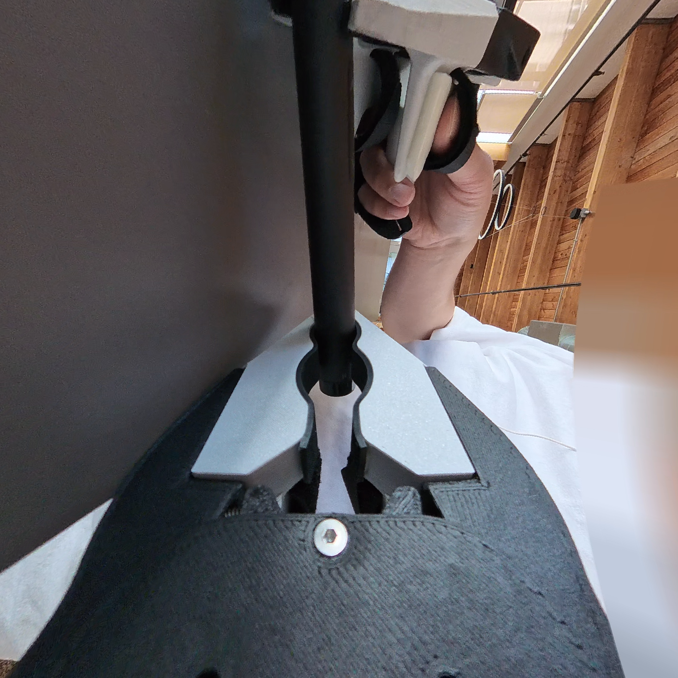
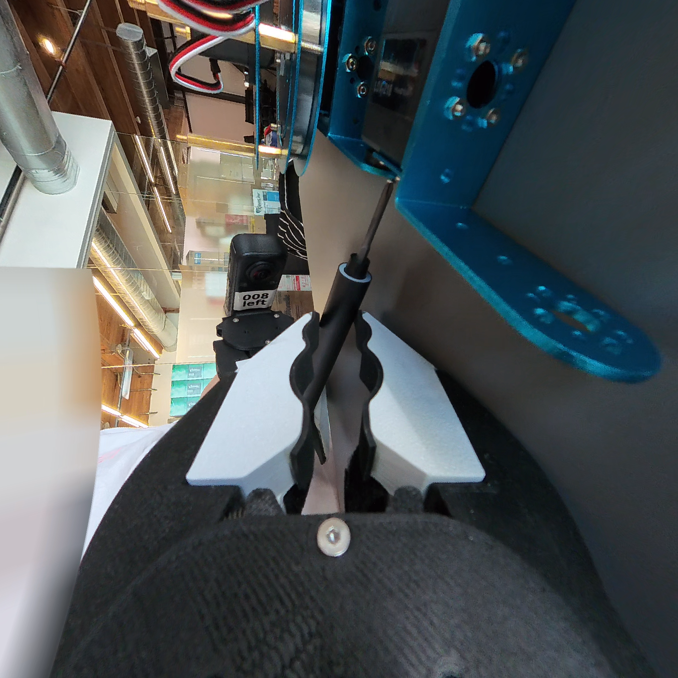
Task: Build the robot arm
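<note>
A black screwdriver (image 2: 339,304) lies between the white fingers of my right gripper (image 2: 339,319), which is shut on its handle. Its thin shaft reaches up to a small screw (image 2: 395,179) at the corner of a blue metal bracket (image 2: 477,238). In the left wrist view the same screwdriver (image 1: 323,183) runs up the frame. Its butt end sits in the round notch of my left gripper (image 1: 334,332), which is shut on it. The right gripper's handle (image 1: 414,124), with a hand around it, is at the top. The left gripper's camera (image 2: 253,275) shows behind my right fingers.
The bracket joins a blue servo block (image 2: 352,110) beside round blue plates (image 2: 293,91) with red, white and black wires (image 2: 205,55). A grey tabletop (image 2: 568,477) lies along one side, and also shows in the left wrist view (image 1: 146,220). A person's white sleeve (image 1: 495,385) is close by.
</note>
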Demonstrator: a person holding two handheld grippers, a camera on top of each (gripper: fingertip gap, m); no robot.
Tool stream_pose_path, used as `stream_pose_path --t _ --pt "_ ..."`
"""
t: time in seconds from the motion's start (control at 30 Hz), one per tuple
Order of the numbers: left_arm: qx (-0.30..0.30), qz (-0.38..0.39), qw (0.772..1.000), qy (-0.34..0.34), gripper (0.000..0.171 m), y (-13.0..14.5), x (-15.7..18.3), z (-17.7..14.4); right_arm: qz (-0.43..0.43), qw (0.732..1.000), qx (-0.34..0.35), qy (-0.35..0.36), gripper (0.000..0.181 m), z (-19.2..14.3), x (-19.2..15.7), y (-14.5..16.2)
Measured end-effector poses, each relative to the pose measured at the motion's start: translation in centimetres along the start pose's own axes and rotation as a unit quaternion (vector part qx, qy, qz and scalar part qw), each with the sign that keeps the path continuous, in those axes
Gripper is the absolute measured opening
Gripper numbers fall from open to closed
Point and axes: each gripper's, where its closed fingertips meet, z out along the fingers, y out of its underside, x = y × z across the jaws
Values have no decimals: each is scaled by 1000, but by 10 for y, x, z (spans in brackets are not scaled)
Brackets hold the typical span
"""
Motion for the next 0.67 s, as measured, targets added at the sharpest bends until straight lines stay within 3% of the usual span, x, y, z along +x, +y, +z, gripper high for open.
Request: stream_pose_path --t 0.67 --pt "-9 -1 1000 3 8 0 2 4 1 999 -21 -30 28 -4 -6 4"
